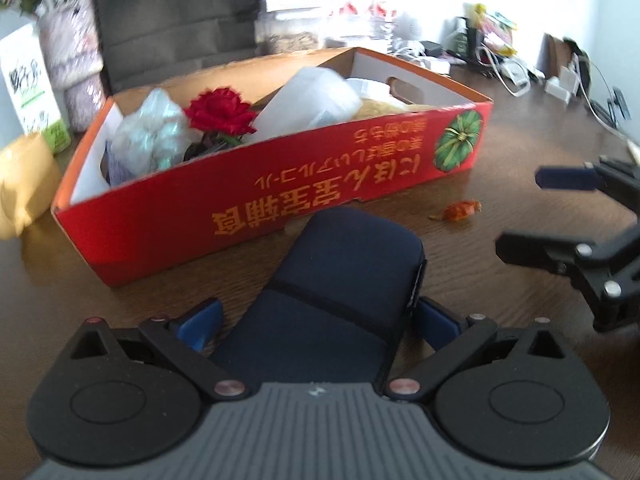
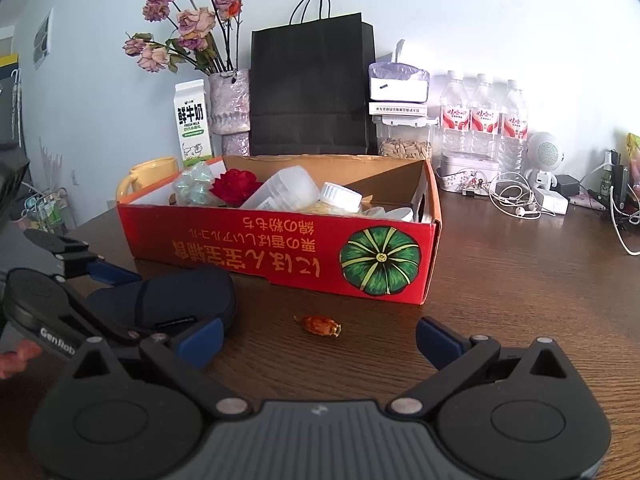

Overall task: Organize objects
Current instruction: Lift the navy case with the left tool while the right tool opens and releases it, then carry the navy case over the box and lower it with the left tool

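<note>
Navy pouch (image 1: pixel 344 292) is seen at lower centre of the left wrist view, clamped between the left gripper (image 1: pixel 320 320) fingers, just before the red cardboard box (image 1: pixel 224 216). Orange wrapped candy (image 2: pixel 319 325) lies centre frame on the wooden table (image 2: pixel 520 280). Right gripper (image 2: pixel 320 338) fingers are spread, holding nothing. Pouch fabric is soft, dark, zip-edged

A dark brown wood-grain worktop (image 2: pixel 520 280) runs back to a plain pale blue-white wall (image 2: pixel 480 20). Far left, a small white wall vent (image 2: pixel 42 40) shows. Bright daylight floods the far right side, washing the wall white.
</note>
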Available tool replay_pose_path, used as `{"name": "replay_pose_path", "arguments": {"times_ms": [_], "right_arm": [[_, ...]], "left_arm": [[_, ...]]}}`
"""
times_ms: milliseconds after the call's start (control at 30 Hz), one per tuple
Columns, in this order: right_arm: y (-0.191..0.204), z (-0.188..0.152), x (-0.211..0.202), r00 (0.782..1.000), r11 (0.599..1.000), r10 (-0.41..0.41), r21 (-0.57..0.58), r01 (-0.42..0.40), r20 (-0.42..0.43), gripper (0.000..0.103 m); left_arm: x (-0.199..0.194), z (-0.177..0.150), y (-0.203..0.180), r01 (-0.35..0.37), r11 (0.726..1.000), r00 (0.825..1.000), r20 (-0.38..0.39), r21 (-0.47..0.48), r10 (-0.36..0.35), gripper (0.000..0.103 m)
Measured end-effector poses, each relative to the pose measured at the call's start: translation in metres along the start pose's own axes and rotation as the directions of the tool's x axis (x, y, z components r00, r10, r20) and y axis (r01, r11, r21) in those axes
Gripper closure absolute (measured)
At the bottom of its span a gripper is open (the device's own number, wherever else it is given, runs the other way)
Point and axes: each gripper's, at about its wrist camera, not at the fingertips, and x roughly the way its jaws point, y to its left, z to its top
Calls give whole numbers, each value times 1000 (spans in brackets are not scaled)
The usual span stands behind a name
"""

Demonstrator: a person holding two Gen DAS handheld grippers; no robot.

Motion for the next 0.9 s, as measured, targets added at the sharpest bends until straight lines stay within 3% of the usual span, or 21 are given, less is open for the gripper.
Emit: {"name": "replay_pose_path", "arguments": {"times_ms": [167,300,500,733,867,900], "right_arm": [[0,0,2,1000,1000,-5,5,5,-14,0],[0,0,5,1000,1000,-11,5,11,-28,0],[2,1,9,998,999,-37,8,37,-47,0],[10,5,22,997,999,-50,6,50,-66,3],[15,9,37,993,999,-48,10,49,-109,18],[15,10,41,991,999,-47,14,49,-121,26]], "left_arm": [[-6,-3,2,-24,999,999,38,-47,26,25],[-15,-9,5,-39,992,997,60,-123,47,33],[-31,-22,9,-98,957,986,101,-273,130,37],[-46,-25,13,-85,948,978,156,-306,138,37],[-49,-25,14,-70,947,977,168,-313,128,37],[-50,-25,14,-66,947,977,172,-314,125,37]]}}
